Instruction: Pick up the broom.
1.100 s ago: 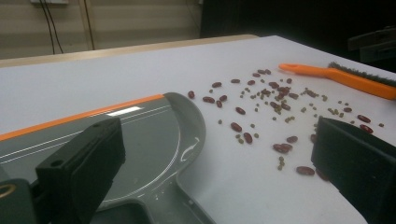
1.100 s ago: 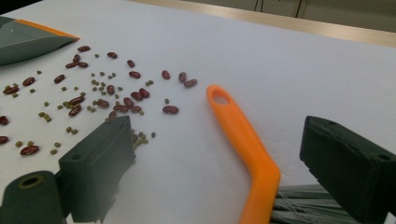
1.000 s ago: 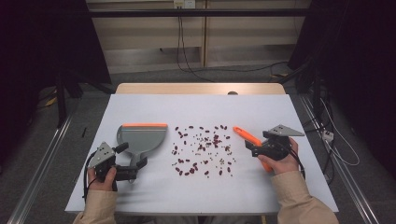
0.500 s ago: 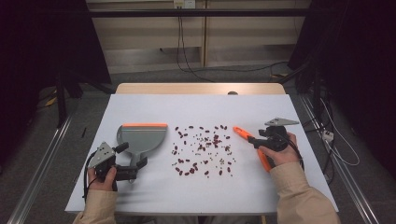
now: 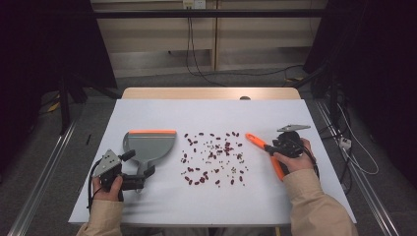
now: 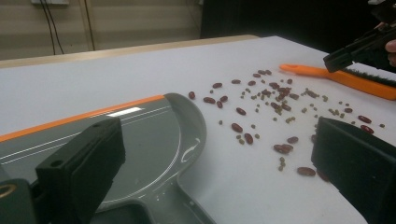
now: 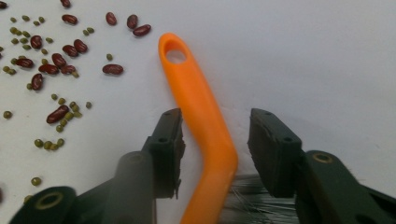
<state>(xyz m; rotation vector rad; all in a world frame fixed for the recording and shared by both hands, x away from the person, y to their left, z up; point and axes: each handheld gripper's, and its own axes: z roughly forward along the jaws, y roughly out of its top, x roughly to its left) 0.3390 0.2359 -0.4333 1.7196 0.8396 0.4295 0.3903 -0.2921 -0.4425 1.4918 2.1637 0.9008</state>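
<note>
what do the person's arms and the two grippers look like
Both forearms wear beige long sleeves. The left gripper and right gripper are dark, nearly black tools, each topped by a grey three-cornered plate and trailing a black cable. Up close, the jaws are blocky black pads with small round holes, fixed to dark arms with brass-coloured pivot rings.

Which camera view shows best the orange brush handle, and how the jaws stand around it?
The right gripper view: the orange brush handle runs up between the open jaws, with bristles below. The high view shows it small beside the right gripper. The left gripper view shows it far off, lying flat.
</note>
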